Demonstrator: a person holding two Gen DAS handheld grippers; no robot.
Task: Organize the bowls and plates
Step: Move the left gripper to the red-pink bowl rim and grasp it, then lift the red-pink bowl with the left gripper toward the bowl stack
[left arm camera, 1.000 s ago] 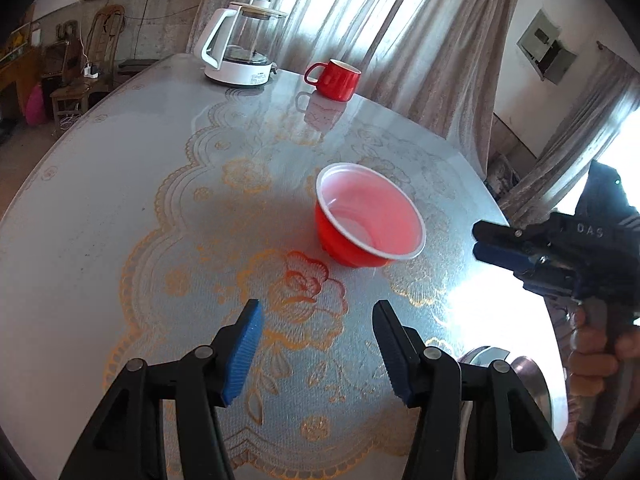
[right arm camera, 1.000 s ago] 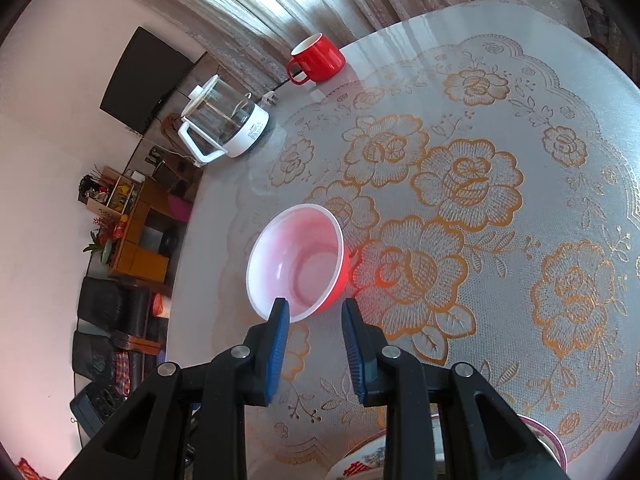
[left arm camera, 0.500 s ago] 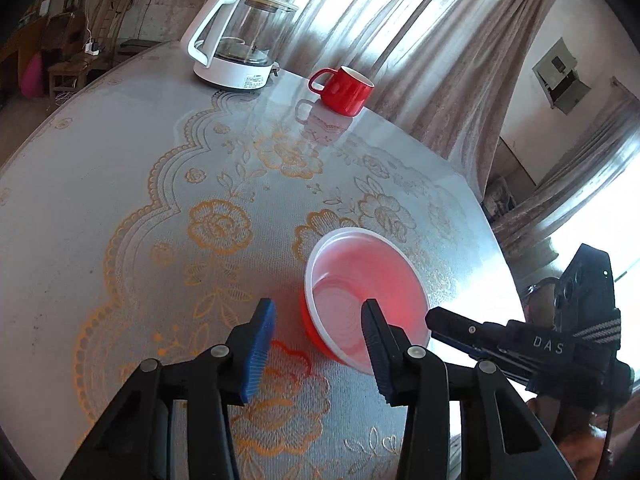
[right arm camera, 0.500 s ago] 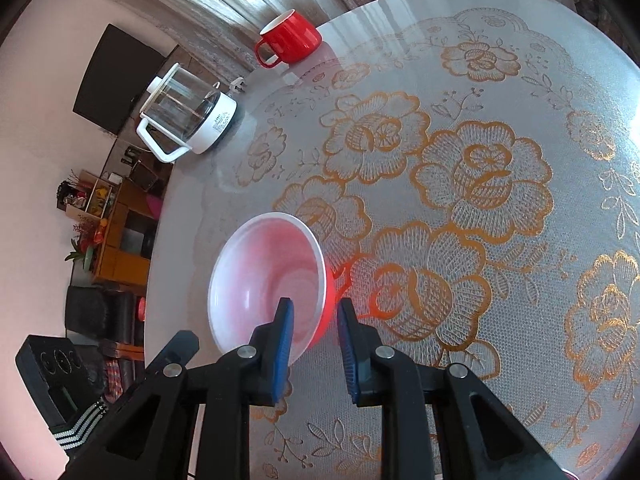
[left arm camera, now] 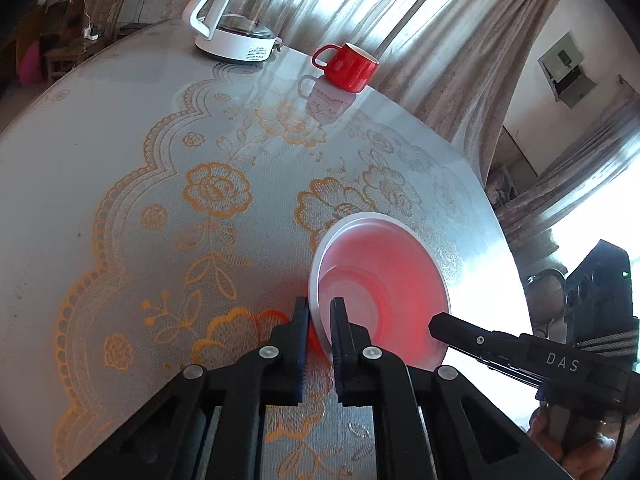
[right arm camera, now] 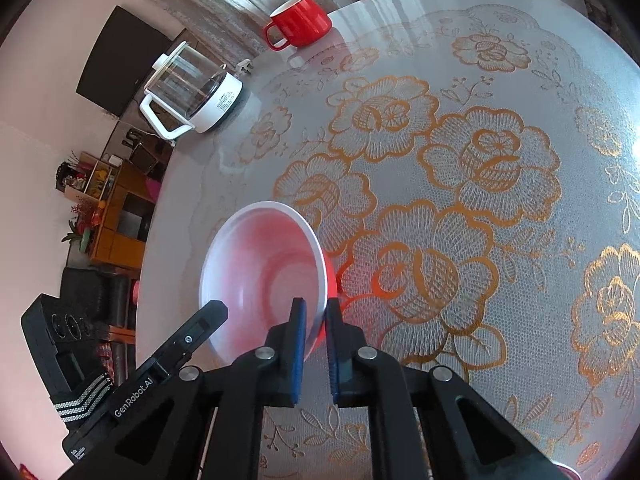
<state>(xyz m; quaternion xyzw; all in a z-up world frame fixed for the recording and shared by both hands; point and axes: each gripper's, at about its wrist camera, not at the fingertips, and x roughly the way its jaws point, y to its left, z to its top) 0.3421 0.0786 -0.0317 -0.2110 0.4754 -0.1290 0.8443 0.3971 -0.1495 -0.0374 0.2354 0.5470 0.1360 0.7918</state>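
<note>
Straddling the near rim of the bowl, the left gripper had one finger outside the red wall and the other inside the pale interior, the two drawn close with the rim between them; whether the pads were actually pressing the wall could not be confirmed. The right gripper stood in like fashion on another part of the same rim, one finger inside and one outside, the gap narrow, firm contact likewise unconfirmed. The bowl sat on the table, over the orange floral pattern of the cloth and toward the table's edge. Seen from the left wrist, the right gripper reached in from the right with its tip at the bowl's rim; seen from the right wrist, the left gripper came in from the lower left. A red mug and a glass kettle with a white base stood well apart from the bowl at the far side of the table, near the curtains.
</note>
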